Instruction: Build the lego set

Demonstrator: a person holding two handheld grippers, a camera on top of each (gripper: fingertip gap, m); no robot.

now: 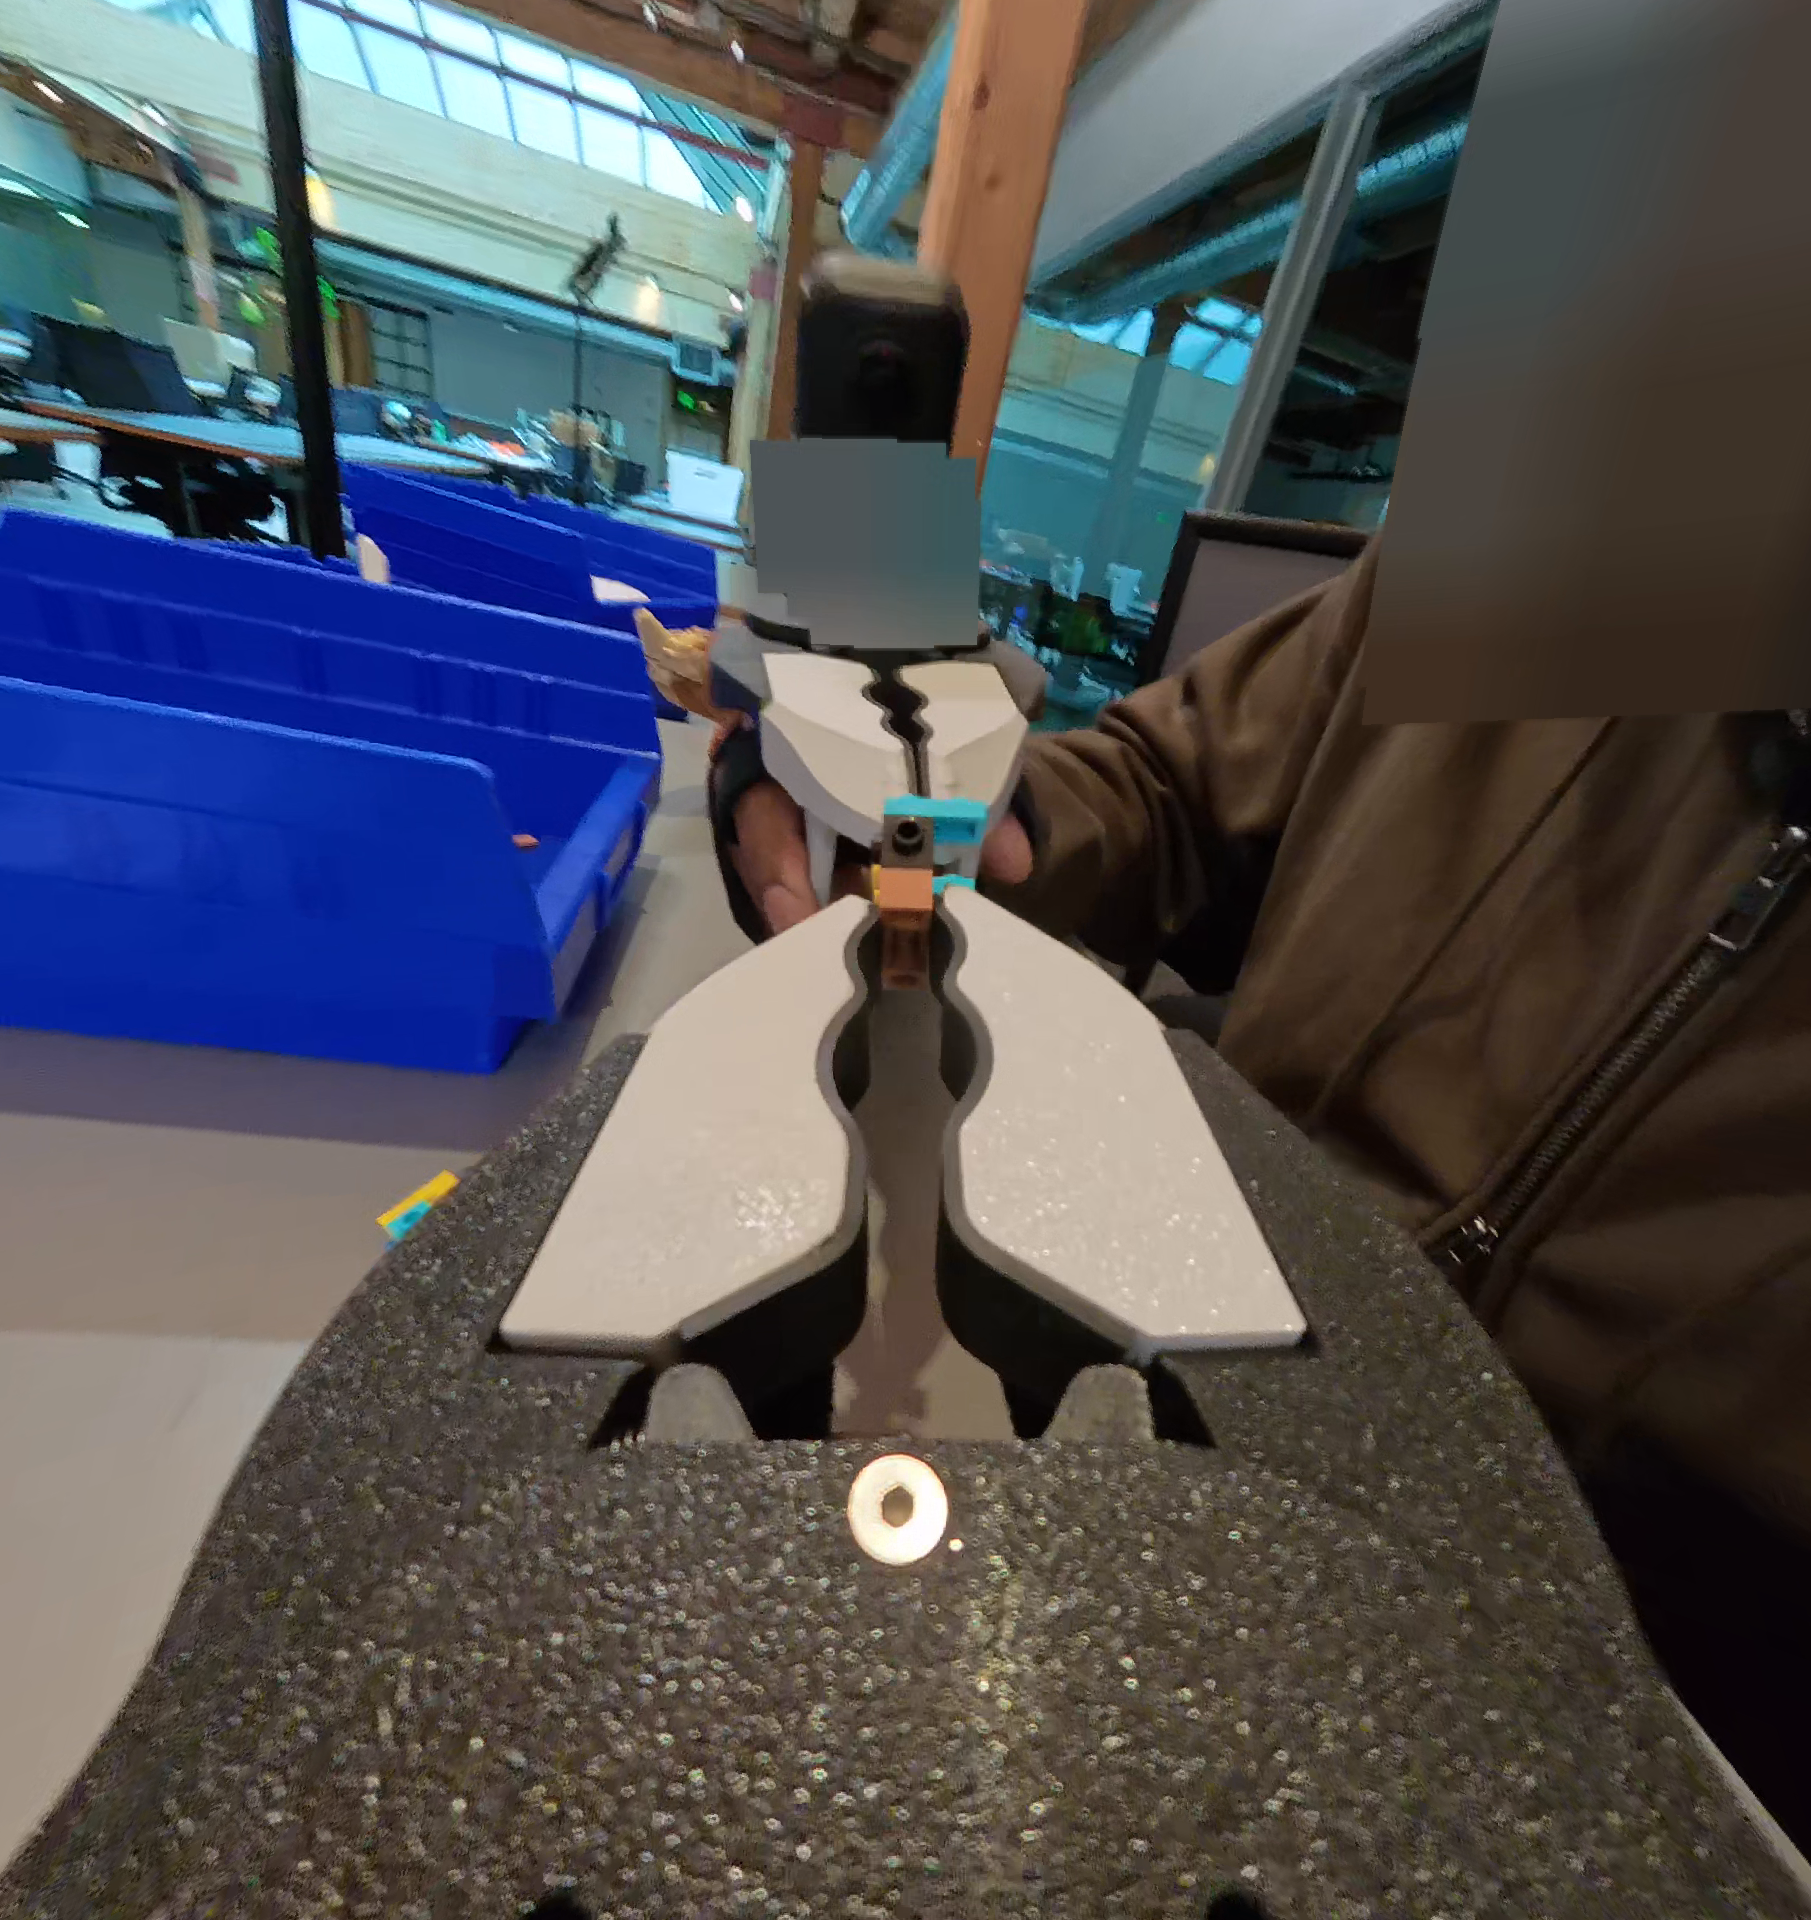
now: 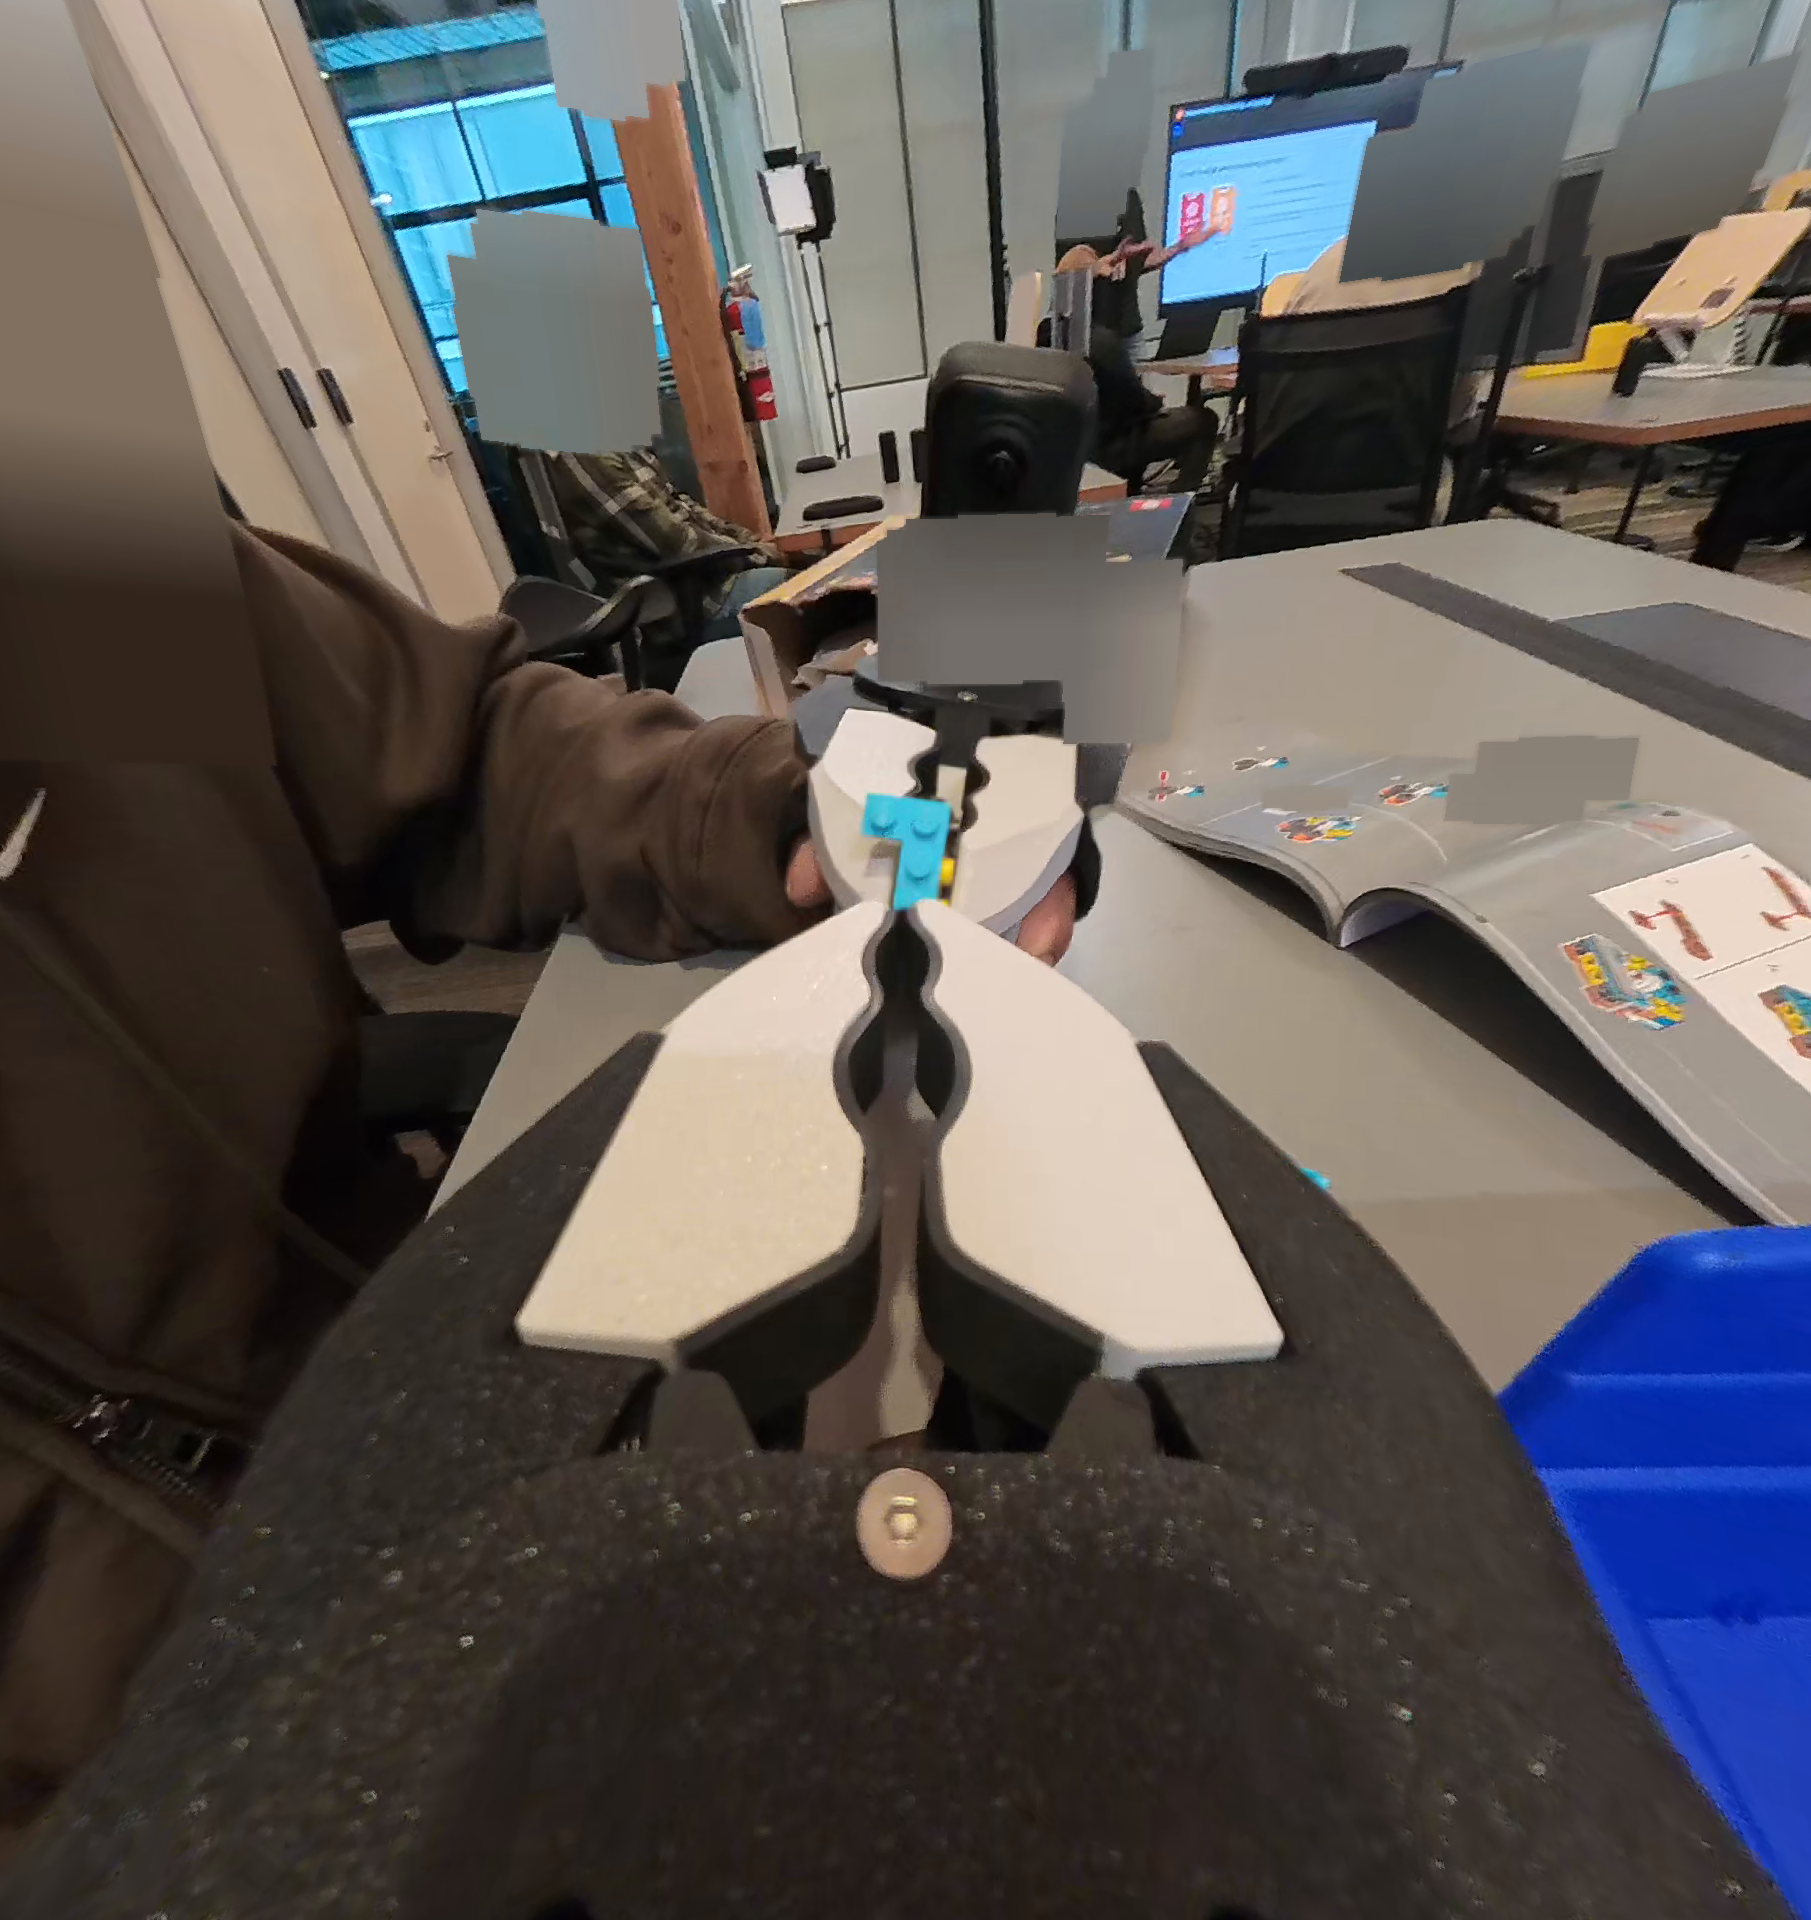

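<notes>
The lego set [image 2: 916, 847], a small turquoise, brown and black sub-assembly, hangs in mid-air above the grey worktop [image 2: 1348, 1039], between an open instruction booklet [image 2: 1566, 894] and blue bins [image 1: 257, 831]. The left tool [image 1: 906, 935] and right tool [image 2: 903, 914] meet tip to tip, each pinching one end. Light, rigid and apt to snap apart, it is probably best held by flat brick faces.

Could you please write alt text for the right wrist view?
The right gripper pinches the tip of a small turquoise brick assembly, meeting the left gripper held opposite above a grey table. An open instruction booklet lies to the right, and a blue bin fills the lower right corner.
</notes>
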